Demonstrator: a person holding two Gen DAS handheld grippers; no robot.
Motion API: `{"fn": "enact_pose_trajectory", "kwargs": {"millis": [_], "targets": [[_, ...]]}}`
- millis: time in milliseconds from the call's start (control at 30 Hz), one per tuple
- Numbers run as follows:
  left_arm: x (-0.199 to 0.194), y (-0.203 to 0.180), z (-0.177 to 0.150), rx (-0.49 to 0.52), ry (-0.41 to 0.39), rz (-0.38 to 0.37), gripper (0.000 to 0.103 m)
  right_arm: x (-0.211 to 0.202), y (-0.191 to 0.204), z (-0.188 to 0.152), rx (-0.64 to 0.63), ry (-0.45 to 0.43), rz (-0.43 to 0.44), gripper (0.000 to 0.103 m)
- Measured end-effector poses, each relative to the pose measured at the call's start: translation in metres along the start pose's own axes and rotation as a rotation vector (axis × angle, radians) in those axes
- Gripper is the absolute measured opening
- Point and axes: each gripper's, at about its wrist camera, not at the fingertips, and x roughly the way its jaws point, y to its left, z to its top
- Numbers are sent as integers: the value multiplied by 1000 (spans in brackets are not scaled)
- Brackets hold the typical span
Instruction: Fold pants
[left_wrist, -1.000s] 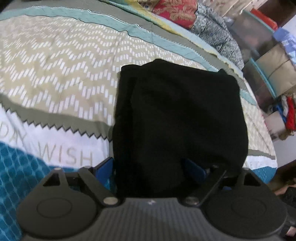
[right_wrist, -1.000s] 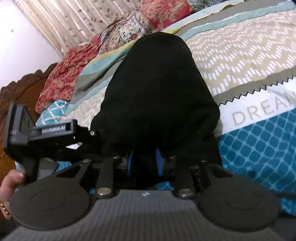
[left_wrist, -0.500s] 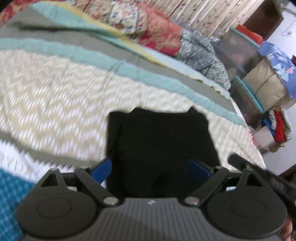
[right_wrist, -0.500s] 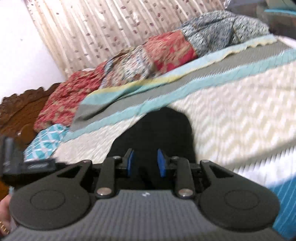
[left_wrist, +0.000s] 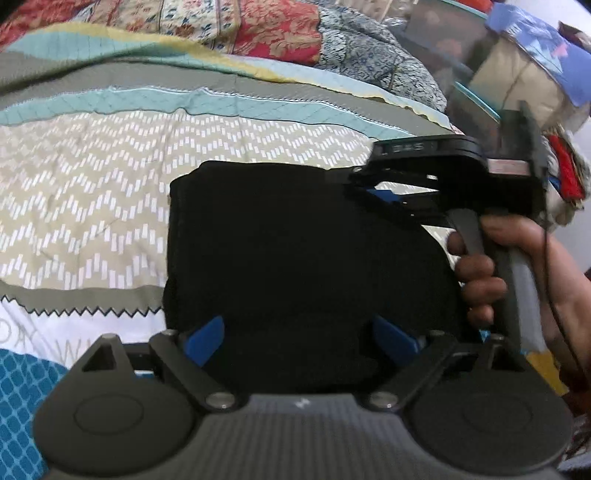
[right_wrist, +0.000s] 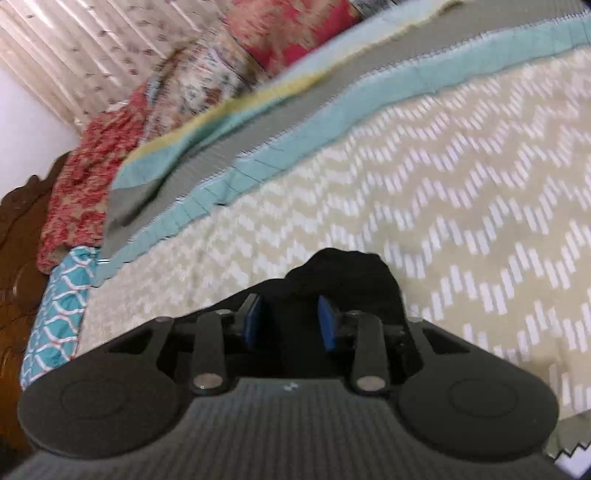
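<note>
Patterned bedding covers the bed (left_wrist: 92, 206), and on its chevron band our black pants (left_wrist: 295, 251) lie as a compact, squarish bundle, so we judge the folding nearly done, with perhaps only tidying left. Our left gripper (left_wrist: 301, 334) has its fingers spread apart at the bundle's near edge, gripping nothing. Our right gripper (right_wrist: 291, 319) seems to pinch a bunched corner at the bundle's far right.

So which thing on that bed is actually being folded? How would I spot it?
Start with the bedspread, striped in teal and grey with a beige zigzag band. On that zigzag band lies a flat folded bundle, the pants. They are plain black, the only dark, unpatterned thing on the bed.
</note>
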Motion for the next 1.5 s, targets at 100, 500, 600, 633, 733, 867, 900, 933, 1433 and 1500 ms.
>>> {"fn": "enact_pose_trajectory", "kwargs": {"millis": [100,500,600,633,733,867,900,933,1433,1500], "targets": [[0,1,0,-7,3,-2,92,-5,10,-6,-55,-9,-28,36],[-34,26,22,-116,-33,35,103,-84,-8,-33,-12,-220,6,61],[-34,39,24,-146,-23,91,103,-97,-21,-55,26,-225,19,66],[-31,44,23,-161,-7,101,103,-102,-28,-64,49,-217,32,73],[-21,51,20,-181,37,131,103,-103,-36,-79,99,-184,72,79],[-7,56,13,-204,87,120,103,-91,-37,-87,141,-120,98,82],[-4,55,12,-207,92,119,103,-89,-38,-87,169,-116,116,82],[-2,54,11,-206,93,122,103,-85,-39,-86,195,-105,137,82],[8,56,16,-202,117,120,103,-74,-31,-88,220,-42,188,87],[10,57,16,-204,120,117,103,-72,-33,-88,227,-35,193,88]]}}
